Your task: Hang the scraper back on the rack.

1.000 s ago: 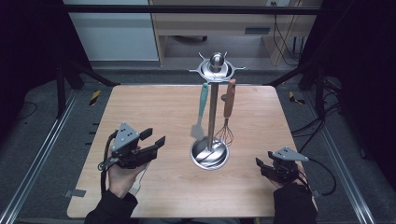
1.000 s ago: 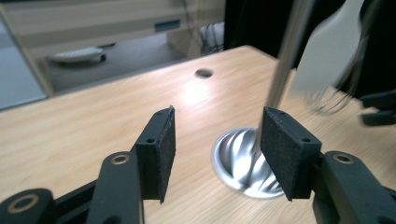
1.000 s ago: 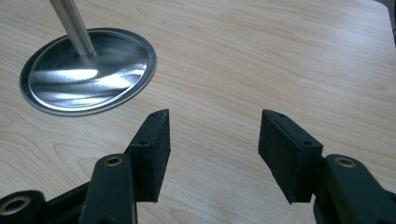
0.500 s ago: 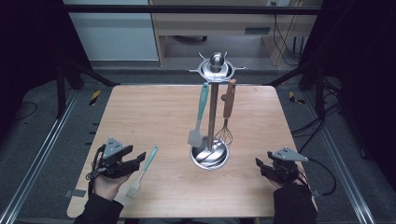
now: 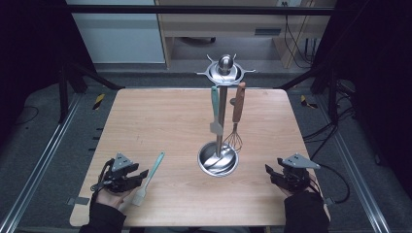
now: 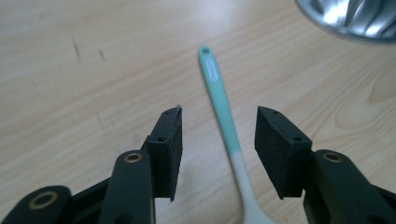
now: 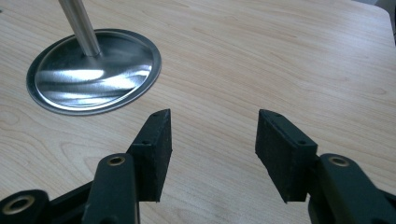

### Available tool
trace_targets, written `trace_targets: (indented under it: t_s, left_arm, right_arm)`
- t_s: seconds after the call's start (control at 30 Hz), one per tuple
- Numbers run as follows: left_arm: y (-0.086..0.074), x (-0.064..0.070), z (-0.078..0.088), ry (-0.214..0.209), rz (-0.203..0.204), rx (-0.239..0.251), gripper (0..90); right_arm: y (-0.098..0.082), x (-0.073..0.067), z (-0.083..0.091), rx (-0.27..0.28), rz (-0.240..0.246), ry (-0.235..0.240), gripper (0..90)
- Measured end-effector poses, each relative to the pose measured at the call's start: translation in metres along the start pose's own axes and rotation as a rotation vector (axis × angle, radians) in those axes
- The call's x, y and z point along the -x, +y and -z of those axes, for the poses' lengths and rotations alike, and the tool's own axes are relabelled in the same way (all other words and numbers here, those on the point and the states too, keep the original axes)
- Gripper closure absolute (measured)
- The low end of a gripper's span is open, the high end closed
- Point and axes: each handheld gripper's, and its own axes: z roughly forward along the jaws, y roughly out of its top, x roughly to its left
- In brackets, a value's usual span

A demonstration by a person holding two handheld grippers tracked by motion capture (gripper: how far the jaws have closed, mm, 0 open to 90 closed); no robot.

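Spatula (image 5: 149, 177), mint-green in the handle and pale at the blade end, lies flat on the counter (image 5: 160, 121) near its front left corner, handle tip pointing away toward the far edge and slightly toward the stand. In the left gripper view its handle (image 6: 223, 109) runs up between the two black jaws, with clear wood showing on both sides; the pads do not touch it. The left gripper (image 5: 141, 174) rests low at the front left corner, just beside the spatula, and its jaws have just been closing, though they stand about half open with nothing clamped.

Toward the middle of the counter stands a steel utensil stand (image 5: 219, 160) with a round dished base, an upright pole and a hook ring at the top. A second green spatula (image 5: 215, 109) and a whisk (image 5: 236, 131) with a brown handle hang from it.

The right gripper (image 5: 270, 172) sits near the front right corner, well apart from the stand, jaws spread wide over bare wood and holding nothing (image 7: 212, 140).
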Motion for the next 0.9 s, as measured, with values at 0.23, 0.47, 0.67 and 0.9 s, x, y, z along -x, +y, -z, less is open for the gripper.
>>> trace_targets:
  t_s: [0.23,0.47,0.67,0.9]
  left_arm:
    - [0.002,0.007,-0.005,-0.008,-0.008,-0.069,46.3]
    - [0.000,-0.001,-0.004,-0.016,0.005,-0.048,46.6]
    - [-0.005,-0.010,0.001,-0.014,0.049,-0.030,48.1]
    - [-0.009,-0.012,0.014,0.055,0.054,0.011,56.2]
  right_arm:
    - [0.006,-0.006,0.005,0.045,0.020,0.034,53.2]
    - [0.025,-0.012,0.019,0.132,-0.009,0.076,67.5]
    - [0.055,-0.017,0.038,0.237,0.000,0.096,79.8]
    - [0.103,-0.025,0.062,0.373,0.016,0.110,87.6]
